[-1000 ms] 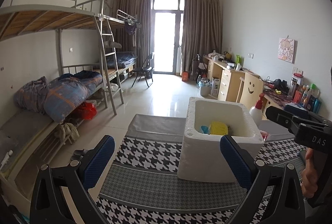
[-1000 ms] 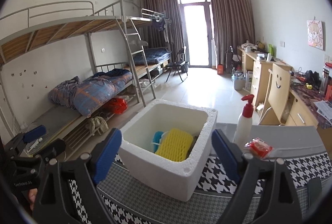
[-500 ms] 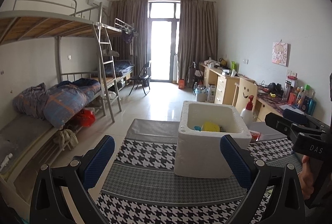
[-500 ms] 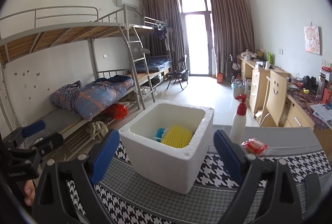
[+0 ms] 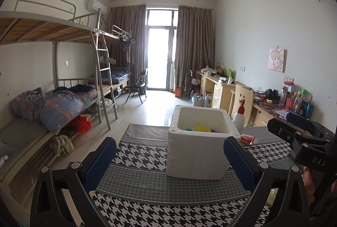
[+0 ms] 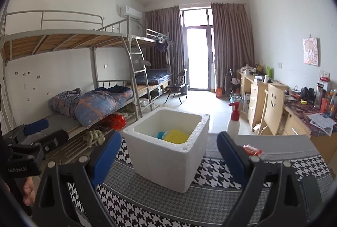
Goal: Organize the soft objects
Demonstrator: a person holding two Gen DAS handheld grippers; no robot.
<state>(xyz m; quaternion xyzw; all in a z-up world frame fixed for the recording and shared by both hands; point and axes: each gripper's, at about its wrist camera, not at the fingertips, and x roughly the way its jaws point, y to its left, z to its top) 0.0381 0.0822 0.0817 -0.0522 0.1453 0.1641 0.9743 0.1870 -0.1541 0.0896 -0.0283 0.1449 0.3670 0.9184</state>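
Observation:
A white foam box [image 5: 195,151] [image 6: 168,155] stands on the houndstooth table cloth [image 5: 147,195] [image 6: 242,180]. Inside it lie a yellow sponge [image 5: 201,128] [image 6: 175,135] and a blue soft item [image 6: 160,134]. My left gripper [image 5: 168,163] is open, empty, held back from the box's near side. My right gripper [image 6: 167,155] is open too, empty, with the box in front of it. Each gripper shows at the edge of the other's view, in a person's hand. A small red packet [image 5: 246,139] [image 6: 252,150] lies right of the box.
A white bottle with a red pump [image 5: 239,116] [image 6: 233,121] stands behind the box at the right. Bunk beds with a rolled quilt [image 5: 52,107] line the left wall. Desks and a wooden chair [image 6: 273,109] fill the right side.
Both grippers have pulled back and up from the foam box, which looks smaller and farther now. Both stay open and empty.

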